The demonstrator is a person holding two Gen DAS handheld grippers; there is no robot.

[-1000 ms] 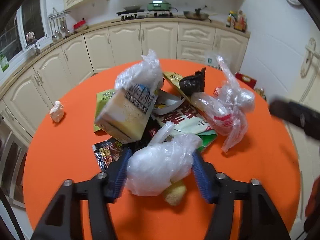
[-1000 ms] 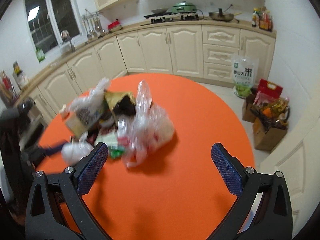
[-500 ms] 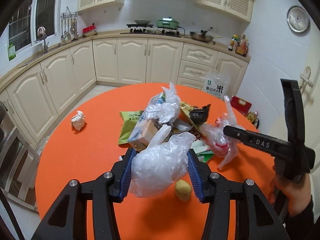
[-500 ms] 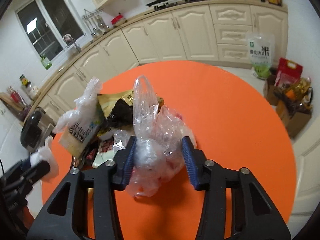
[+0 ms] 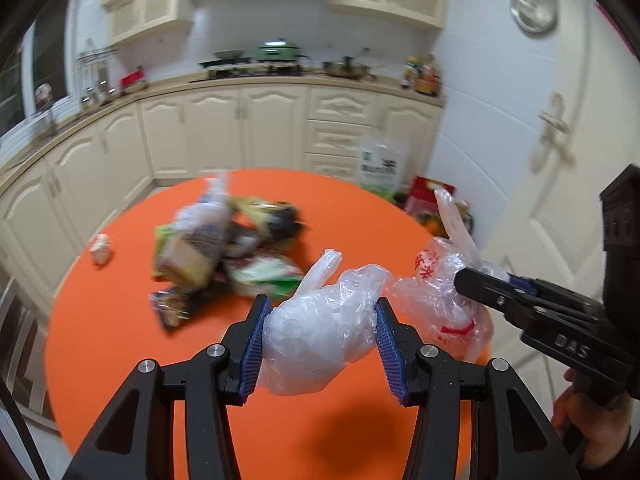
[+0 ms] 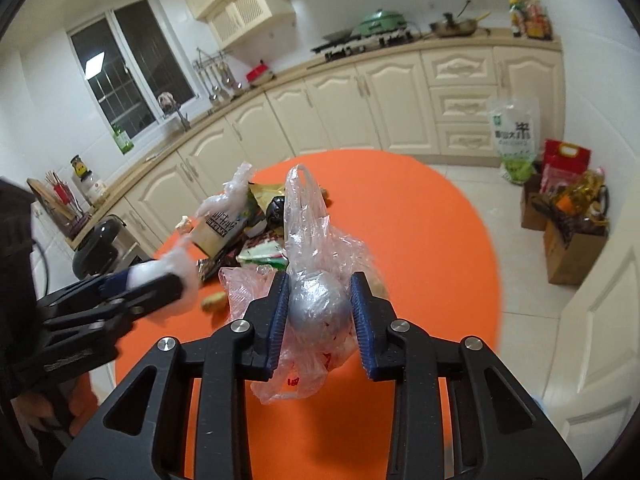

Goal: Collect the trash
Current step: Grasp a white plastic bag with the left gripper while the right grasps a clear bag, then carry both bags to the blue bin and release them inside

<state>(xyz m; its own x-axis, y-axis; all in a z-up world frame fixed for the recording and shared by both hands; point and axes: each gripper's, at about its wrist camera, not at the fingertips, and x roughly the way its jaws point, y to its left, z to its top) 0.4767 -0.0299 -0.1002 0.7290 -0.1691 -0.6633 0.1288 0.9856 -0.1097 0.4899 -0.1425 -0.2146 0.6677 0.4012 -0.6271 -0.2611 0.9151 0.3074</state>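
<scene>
Kitchen, round orange surface (image 5: pixel 344 216) with litter, left gripper (image 5: pixel 320 338) clamped on white plastic bag (image 5: pixel 320 340), right gripper (image 6: pixel 320 312) just closed onto clear bag (image 6: pixel 316 300)

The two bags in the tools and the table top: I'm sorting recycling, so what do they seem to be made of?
White bag in the left tool: thin, milky plastic film, crinkled and glossy.
Clear bag in the right tool: thinner see-through film with red print; something shiny and silvery inside, maybe foil.
Table: matte orange surface; cloth or laminate, unclear.
</scene>
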